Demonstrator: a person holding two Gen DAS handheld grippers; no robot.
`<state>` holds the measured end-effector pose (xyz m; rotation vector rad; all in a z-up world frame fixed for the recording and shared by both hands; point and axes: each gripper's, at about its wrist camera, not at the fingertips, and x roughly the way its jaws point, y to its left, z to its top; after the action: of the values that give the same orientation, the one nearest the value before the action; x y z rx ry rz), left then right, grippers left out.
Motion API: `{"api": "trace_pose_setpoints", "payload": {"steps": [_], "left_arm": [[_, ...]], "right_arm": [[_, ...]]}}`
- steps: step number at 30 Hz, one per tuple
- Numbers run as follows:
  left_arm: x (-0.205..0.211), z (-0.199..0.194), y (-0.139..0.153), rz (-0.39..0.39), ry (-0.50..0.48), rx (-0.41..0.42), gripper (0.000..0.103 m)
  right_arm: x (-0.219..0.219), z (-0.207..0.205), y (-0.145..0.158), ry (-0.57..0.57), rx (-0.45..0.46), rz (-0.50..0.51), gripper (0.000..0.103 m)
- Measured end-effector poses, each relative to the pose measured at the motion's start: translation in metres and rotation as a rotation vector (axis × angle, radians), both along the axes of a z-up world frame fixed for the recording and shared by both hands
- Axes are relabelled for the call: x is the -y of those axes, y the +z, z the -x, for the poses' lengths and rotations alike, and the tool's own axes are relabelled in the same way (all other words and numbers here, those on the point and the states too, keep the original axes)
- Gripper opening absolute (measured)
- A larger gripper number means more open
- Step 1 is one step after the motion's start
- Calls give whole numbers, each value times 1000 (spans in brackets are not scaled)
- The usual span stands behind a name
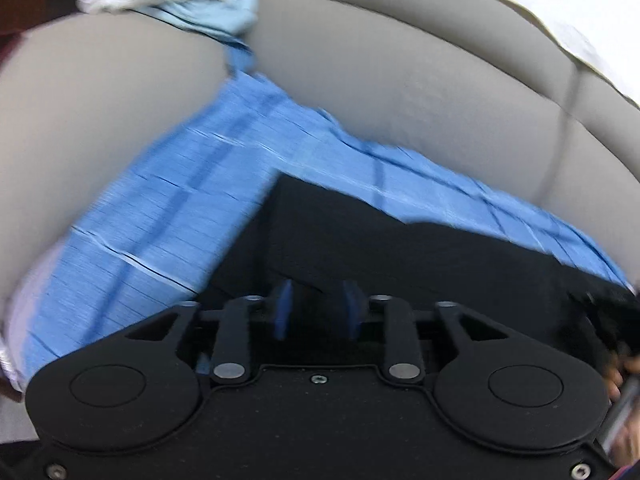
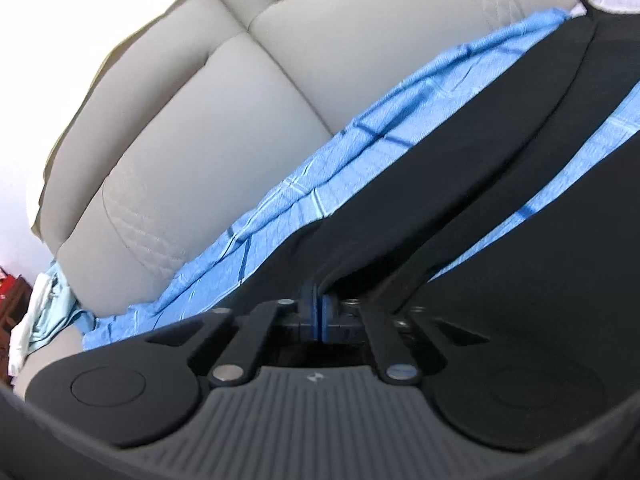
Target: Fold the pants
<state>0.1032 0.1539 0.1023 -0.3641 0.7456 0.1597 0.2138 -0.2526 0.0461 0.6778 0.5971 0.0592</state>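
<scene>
Pants (image 1: 360, 232), black, lie on the blue sheet (image 1: 140, 220) against the grey headboard (image 2: 180, 120). My right gripper (image 2: 319, 312) is clamped on their edge; my left gripper (image 1: 316, 312) stands apart. Uneven pulling could skew the fold or slip the cloth.
</scene>
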Motion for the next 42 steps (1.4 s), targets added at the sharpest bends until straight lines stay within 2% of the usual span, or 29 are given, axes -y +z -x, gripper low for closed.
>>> {"api": "trace_pose_setpoints", "payload": {"steps": [3, 7, 9, 12, 17, 20, 22, 26, 30, 32, 33, 34, 36, 38, 41, 42], "left_arm": [[18, -5, -12, 73, -67, -15, 41], [36, -17, -31, 175, -96, -53, 42], [40, -22, -39, 237, -86, -50, 47], [42, -24, -48, 320, -66, -1, 69], [30, -32, -55, 409, 51, 22, 73], [22, -29, -52, 421, 117, 26, 77], [20, -22, -51, 401, 158, 43, 79], [14, -9, -48, 366, 225, 84, 80], [16, -8, -44, 287, 293, 116, 83], [18, -11, -44, 231, 305, 137, 78], [19, -15, -46, 203, 311, 130, 62], [19, -20, -47, 175, 320, 118, 34], [19, -23, -46, 130, 316, 84, 0], [19, -17, -41, 86, 333, 98, 1], [19, -3, -21, -57, 360, 146, 1], [16, 2, -15, -79, 368, 162, 1]], "right_arm": [[2, 10, 1, -19, 19, -5, 3], [10, 20, 12, -29, 33, -42, 3], [14, 27, 22, -28, 47, -55, 3], [18, 34, 37, -22, 76, -43, 3], [24, 43, 51, -31, 93, -75, 3], [23, 55, 59, -19, 122, -59, 3], [21, 67, 60, -22, 130, -29, 3], [1, 96, 61, -45, 150, 202, 3], [-7, 117, 55, -42, 148, 273, 3], [-11, 126, 55, -47, 148, 303, 3], [-12, 130, 56, -46, 150, 315, 3], [-14, 133, 56, -46, 151, 329, 3], [-17, 140, 57, -46, 154, 365, 3], [-19, 144, 57, -46, 147, 385, 3], [-20, 154, 58, -51, 145, 398, 3], [-21, 157, 59, -55, 149, 413, 3]]}}
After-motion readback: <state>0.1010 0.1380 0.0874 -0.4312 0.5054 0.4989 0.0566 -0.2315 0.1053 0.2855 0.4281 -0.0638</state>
